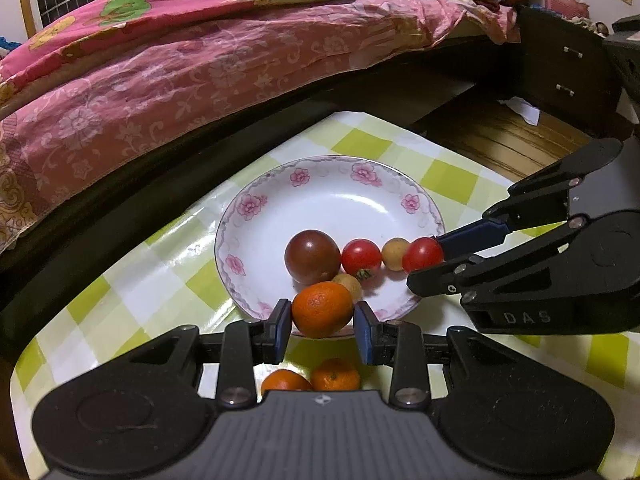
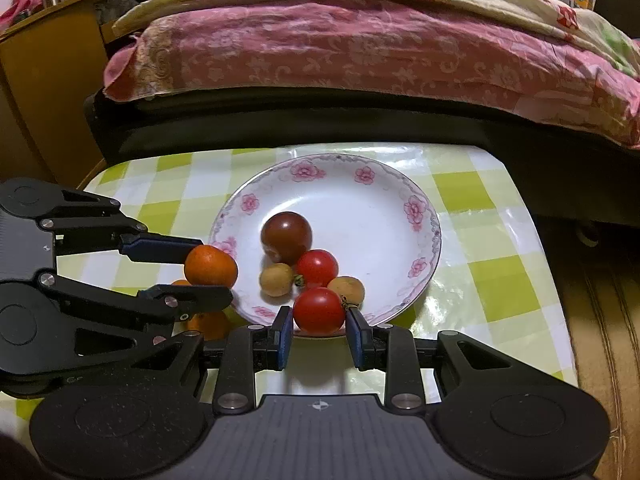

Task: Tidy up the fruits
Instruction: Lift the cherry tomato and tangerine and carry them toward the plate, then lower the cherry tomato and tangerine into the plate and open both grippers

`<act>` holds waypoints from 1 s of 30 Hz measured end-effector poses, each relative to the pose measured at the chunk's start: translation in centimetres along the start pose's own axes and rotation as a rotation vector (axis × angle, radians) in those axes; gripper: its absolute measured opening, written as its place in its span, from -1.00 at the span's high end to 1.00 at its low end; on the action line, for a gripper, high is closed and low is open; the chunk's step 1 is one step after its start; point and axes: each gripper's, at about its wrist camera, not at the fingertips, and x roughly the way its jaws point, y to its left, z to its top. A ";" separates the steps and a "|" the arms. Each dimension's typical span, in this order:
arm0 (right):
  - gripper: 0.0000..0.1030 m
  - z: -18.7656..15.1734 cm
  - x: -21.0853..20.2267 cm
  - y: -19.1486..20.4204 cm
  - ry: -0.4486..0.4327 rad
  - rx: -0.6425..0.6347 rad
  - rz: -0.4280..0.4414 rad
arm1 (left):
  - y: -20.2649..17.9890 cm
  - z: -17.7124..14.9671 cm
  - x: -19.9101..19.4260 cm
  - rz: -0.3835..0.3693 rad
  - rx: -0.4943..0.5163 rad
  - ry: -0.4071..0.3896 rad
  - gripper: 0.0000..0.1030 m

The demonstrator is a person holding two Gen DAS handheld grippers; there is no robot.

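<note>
A white plate with pink flowers (image 1: 280, 200) (image 2: 360, 200) sits on the checked tablecloth. In it lie a dark tomato (image 1: 312, 256) (image 2: 286, 237), a red cherry tomato (image 1: 361, 257) (image 2: 317, 268) and two small tan fruits (image 1: 394, 253) (image 2: 276, 279). My left gripper (image 1: 322, 316) (image 2: 208, 266) is shut on an orange mandarin (image 1: 322, 310) (image 2: 210, 266), held over the plate's near rim. My right gripper (image 2: 319, 316) (image 1: 424, 258) is shut on a red cherry tomato (image 2: 319, 310) (image 1: 423, 255), also held over the plate's edge.
Two more mandarins (image 1: 312, 376) (image 2: 208, 322) lie on the tablecloth (image 1: 160, 280) under the left gripper. A bed with a pink flowered cover (image 1: 200, 60) (image 2: 360, 40) runs behind the table. A dark drawer cabinet (image 1: 568, 72) and wooden floor (image 1: 500, 136) lie beyond the table's right side.
</note>
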 end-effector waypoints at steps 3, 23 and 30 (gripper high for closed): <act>0.52 0.1 0.4 -0.1 0.005 0.002 -0.003 | -0.1 0.1 0.5 0.008 0.010 0.004 0.20; 0.52 0.5 1.6 0.1 -0.006 -0.005 -0.022 | -0.2 0.1 1.8 0.040 0.033 0.014 0.21; 0.52 0.5 1.8 0.1 -0.007 -0.003 -0.036 | -0.3 0.1 2.1 0.045 0.035 0.015 0.21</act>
